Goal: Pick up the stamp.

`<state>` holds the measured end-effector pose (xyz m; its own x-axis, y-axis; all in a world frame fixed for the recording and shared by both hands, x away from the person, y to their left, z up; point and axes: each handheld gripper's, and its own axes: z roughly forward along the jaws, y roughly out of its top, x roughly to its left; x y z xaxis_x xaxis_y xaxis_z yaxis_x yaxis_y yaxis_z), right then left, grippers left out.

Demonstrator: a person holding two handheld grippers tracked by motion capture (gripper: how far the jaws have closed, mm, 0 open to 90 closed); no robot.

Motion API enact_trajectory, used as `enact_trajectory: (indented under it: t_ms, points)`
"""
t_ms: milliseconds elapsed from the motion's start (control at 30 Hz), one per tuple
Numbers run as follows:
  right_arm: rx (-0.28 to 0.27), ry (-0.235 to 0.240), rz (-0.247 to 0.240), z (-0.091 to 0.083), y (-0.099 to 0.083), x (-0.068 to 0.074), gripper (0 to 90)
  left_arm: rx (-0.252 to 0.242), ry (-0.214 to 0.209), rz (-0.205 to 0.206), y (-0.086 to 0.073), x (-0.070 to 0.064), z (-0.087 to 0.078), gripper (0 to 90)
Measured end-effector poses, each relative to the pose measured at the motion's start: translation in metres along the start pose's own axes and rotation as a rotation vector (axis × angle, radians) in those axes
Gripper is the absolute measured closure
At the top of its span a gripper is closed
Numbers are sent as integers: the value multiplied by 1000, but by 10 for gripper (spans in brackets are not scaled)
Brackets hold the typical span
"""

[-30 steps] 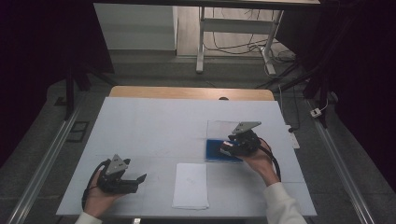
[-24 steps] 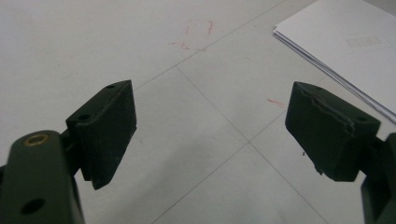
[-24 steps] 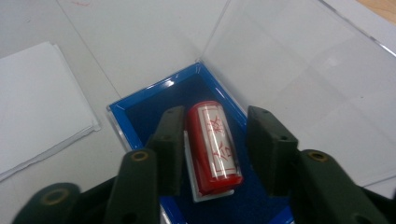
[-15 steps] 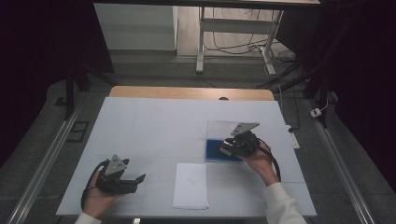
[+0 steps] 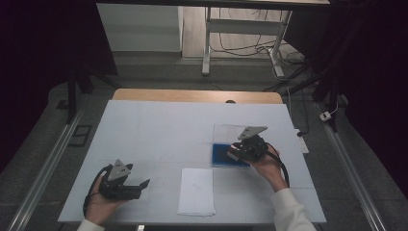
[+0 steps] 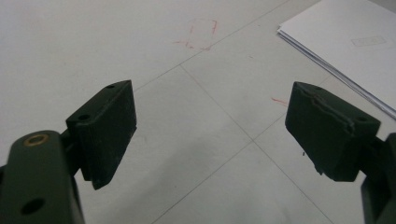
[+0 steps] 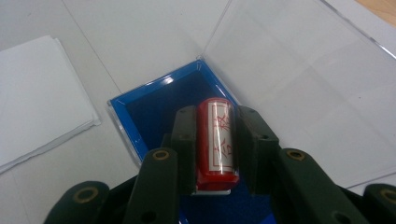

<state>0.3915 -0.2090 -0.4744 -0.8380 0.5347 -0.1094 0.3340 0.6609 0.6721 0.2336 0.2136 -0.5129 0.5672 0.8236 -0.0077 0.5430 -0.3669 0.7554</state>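
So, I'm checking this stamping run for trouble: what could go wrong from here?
1. The right gripper pinches the round red stamp by its sides; it might roll or tilt between the jaws and ink unevenly.
2. The blue ink box looks light; pressing or lifting might drag it.
3. The left gripper is open and off the paper, which may slide when stamped.

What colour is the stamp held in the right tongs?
Red, with a white label bearing red characters: the stamp, clearest in the right gripper view.

White-topped table [image 5: 159, 130] with wooden far edge, grey floor [image 5: 159, 72], white metal frame [image 5: 208, 38], trailing cables [image 5: 240, 45], dark surroundings
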Motion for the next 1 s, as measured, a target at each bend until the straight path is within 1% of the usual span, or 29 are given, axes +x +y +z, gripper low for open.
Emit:
enact_trajectory:
  t_ms: [267,333,400,500,533,600,633,700,733,833,900,933,1000]
  points:
    - [-1,-5,0,-1,0,0,696,1,3,5,0,-1,0,171]
    - [-1,-12,-3,-2,0,0,697,1,4,6,0,-1,0,171]
    - [-16,-17,3,-4,1,1,697,2,2,6,0,-1,0,171]
    - [-26,-26,-1,-6,2,1,698,2,3,7,0,-1,0,171]
    - [-40,-35,-9,-9,2,2,698,0,6,6,0,-1,0,171]
    - [-52,-39,-14,-12,4,3,698,-1,7,4,-1,-1,-1,172]
    - [-59,-41,-10,-13,5,4,699,-1,9,4,-1,0,-1,172]
    - [-65,-44,-26,-16,6,4,698,0,10,3,-1,0,-1,172]
    - [-74,-36,-16,-18,8,6,698,0,10,1,-1,0,-2,172]
    - [-101,-29,-18,-23,11,7,698,1,11,2,-1,0,-2,173]
    - [-101,-32,-21,-25,12,8,698,2,9,3,-1,0,-2,174]
    - [-118,-30,-8,-29,14,9,698,2,8,3,-1,0,-2,174]
    - [-124,-27,-5,-30,15,9,698,2,6,4,-1,0,-1,174]
